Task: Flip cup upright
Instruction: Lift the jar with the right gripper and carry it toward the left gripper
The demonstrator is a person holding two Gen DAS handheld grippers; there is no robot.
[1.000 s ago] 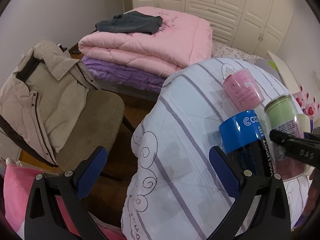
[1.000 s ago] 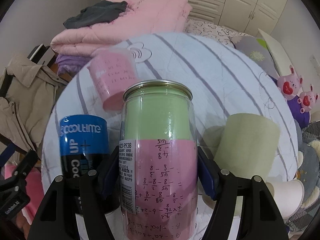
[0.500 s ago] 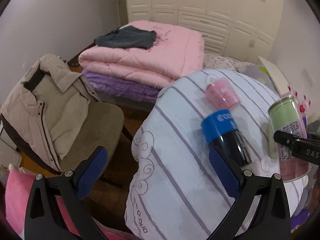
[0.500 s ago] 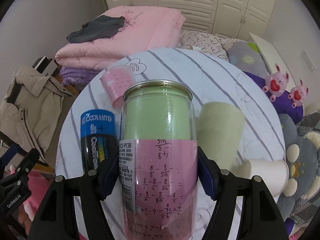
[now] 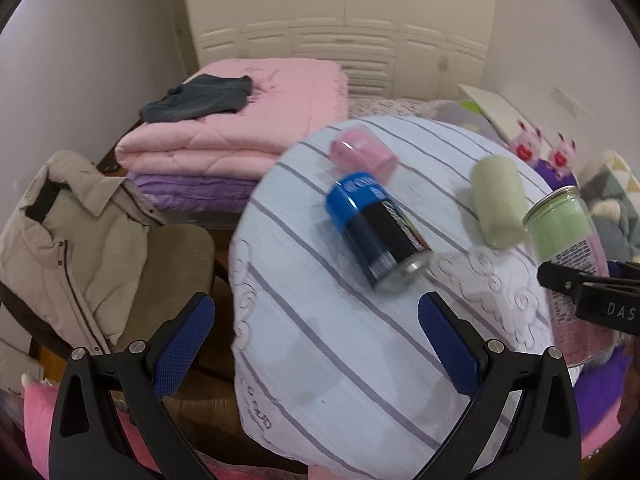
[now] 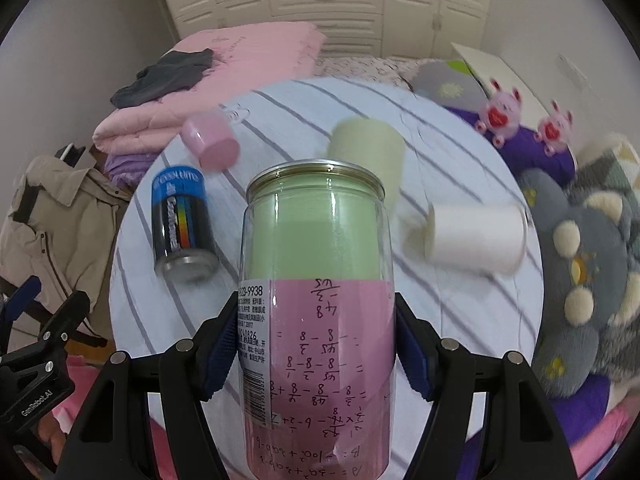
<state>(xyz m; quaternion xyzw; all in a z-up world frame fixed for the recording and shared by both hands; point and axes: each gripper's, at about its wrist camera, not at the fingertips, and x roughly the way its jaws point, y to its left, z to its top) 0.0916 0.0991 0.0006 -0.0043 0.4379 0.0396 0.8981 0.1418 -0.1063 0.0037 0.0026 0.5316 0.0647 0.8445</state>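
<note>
My right gripper (image 6: 314,344) is shut on a clear cup lined with green and pink paper (image 6: 316,280), holding it above the round striped table (image 6: 280,120); the cup also shows in the left wrist view (image 5: 568,248). My left gripper (image 5: 316,340) is open and empty over the table's near left edge. A blue and black can-shaped cup (image 5: 376,228) lies on its side ahead of it, also seen in the right wrist view (image 6: 182,224). A pink cup (image 5: 362,152), a pale green cup (image 5: 496,204) and a white cup (image 6: 476,236) lie on their sides.
A chair with a beige jacket (image 5: 68,232) stands left of the table. Folded pink quilts (image 5: 240,120) lie behind it. Plush toys (image 6: 580,280) sit to the right. White cabinets (image 5: 340,32) line the back wall.
Both grippers have pulled back and up from the table, so more of it shows. The right gripper keeps its hold on the clear cup. The left stays open.
</note>
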